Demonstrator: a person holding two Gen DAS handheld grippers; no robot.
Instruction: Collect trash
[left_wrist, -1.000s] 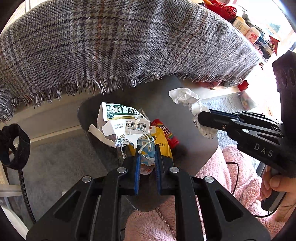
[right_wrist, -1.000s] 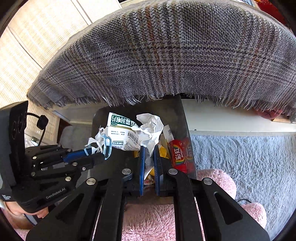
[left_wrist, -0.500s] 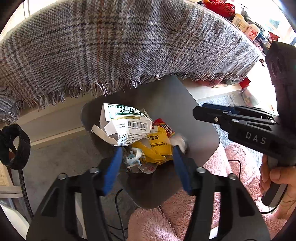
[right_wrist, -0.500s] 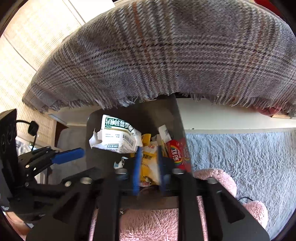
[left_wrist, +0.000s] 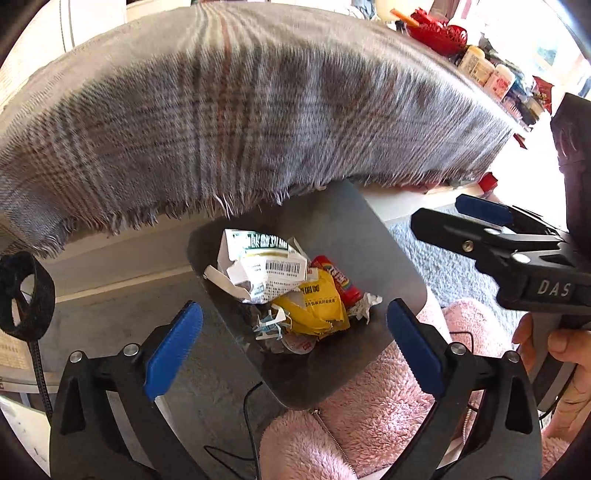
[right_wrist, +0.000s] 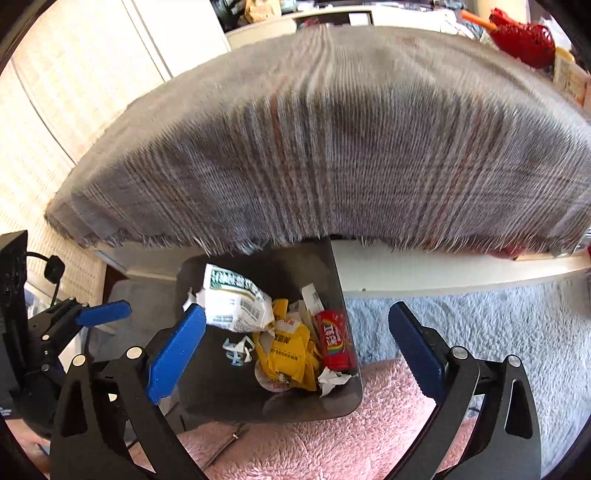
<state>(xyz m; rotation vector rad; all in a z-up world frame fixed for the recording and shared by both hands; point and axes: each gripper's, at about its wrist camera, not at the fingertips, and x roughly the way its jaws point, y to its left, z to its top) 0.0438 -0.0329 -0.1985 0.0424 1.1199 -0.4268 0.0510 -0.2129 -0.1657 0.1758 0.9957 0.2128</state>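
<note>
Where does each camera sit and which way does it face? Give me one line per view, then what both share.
Left wrist: sits on the left gripper, looking steeply down into the dark trash bin; jaws opening, nothing between them. The right gripper and the hand holding it show at right.
Right wrist: sits on the right gripper, also facing down into the bin; jaws opening, empty. The left gripper shows at left.
Shared: yellow wrapper, red candy wrapper, white printed carton, plaid blanket, pink fleece.
</note>
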